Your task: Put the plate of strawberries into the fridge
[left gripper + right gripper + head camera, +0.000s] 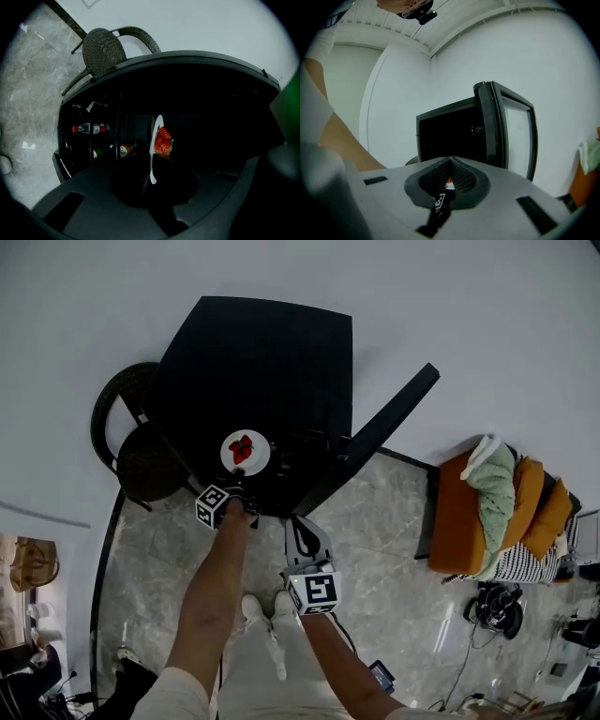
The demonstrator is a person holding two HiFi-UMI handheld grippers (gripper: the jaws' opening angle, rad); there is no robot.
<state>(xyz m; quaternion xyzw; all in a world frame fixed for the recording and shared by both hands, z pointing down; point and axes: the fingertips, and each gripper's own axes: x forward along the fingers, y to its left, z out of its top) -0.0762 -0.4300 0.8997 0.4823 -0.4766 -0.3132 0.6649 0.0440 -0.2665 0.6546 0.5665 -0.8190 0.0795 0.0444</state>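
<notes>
A white plate (pixel 246 452) of red strawberries (pixel 241 448) hovers in front of the open black fridge (pixel 262 362). My left gripper (pixel 236 491) is shut on the plate's near rim. In the left gripper view the plate (pixel 154 140) appears edge-on between the jaws of that gripper (pixel 151 180), strawberries (pixel 163 140) on one side, with the dark fridge interior (pixel 211 108) behind. My right gripper (pixel 302 526) hangs lower and nearer to me, holding nothing. In its own view the right gripper (pixel 450 161) has its tips together, facing the fridge (pixel 450 133) and its open door (pixel 508 131).
The fridge door (pixel 375 432) swings open to the right. Bottles (pixel 89 128) lie on shelves inside. A dark wicker chair (pixel 136 442) stands left of the fridge. An orange seat with cushions (pixel 497 507) is on the far right on the marble floor.
</notes>
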